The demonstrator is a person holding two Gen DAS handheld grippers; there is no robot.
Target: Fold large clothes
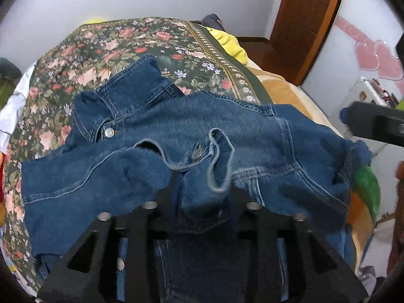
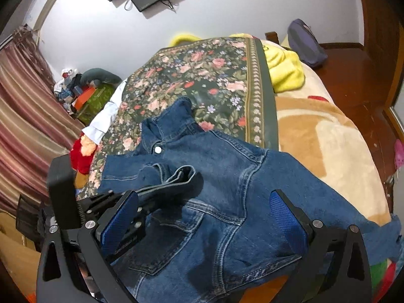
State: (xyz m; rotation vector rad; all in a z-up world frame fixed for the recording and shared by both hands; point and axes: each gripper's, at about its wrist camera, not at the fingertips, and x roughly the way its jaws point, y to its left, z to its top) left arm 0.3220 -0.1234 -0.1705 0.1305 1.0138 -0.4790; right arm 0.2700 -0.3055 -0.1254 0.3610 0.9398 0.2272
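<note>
Risk: left tongs (image 1: 202, 202) pinch blue denim jacket (image 1: 156, 151) cuff, heavy fabric may slip | right tongs (image 2: 204, 217) wide open, empty, over jacket on bed.

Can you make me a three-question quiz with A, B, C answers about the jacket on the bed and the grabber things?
1. Where does the denim jacket lie?
A on the floor
B on the bed, partly over the floral blanket
C on a chair

2. What colour are the pads on the right gripper fingers?
A blue
B red
C white

3. What is the left gripper doing?
A hanging open above the bed
B shut on the jacket's cuff
C holding a pillow

Answers: 1 B, denim overlaps the flowers. 2 A, both pads show blue. 3 B, cloth bunches between its fingers.
</note>
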